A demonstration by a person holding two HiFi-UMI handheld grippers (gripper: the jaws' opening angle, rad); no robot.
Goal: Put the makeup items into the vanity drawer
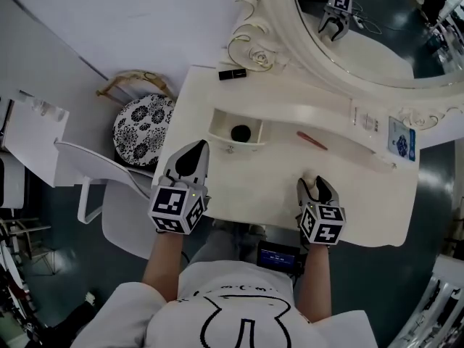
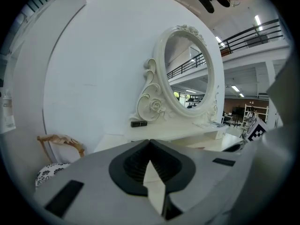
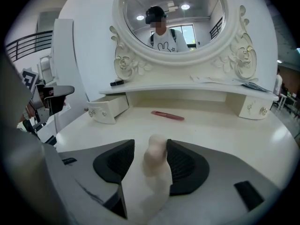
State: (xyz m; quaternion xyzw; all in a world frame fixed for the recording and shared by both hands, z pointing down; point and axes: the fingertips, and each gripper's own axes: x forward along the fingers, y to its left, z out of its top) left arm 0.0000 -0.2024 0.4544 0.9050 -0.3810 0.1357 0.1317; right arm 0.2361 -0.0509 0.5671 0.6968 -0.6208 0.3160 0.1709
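Right gripper (image 3: 151,143): jaws spread around pale upright item (image 3: 156,153), not gripping it. Left gripper (image 2: 150,141): closed, empty. Pickup step, by appearance; next: clamp, carry to open drawer (image 3: 107,109).

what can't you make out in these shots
pale item between the right gripper jaws: blurred in right gripper view, gripper mostly covers it in head view; kind unclear
black item in drawer: too small in head view, drawer wall hides it in right gripper view
card print: too small in head view

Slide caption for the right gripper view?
Open right gripper straddles a pale item on the vanity top; red stick and open drawer lie beyond.
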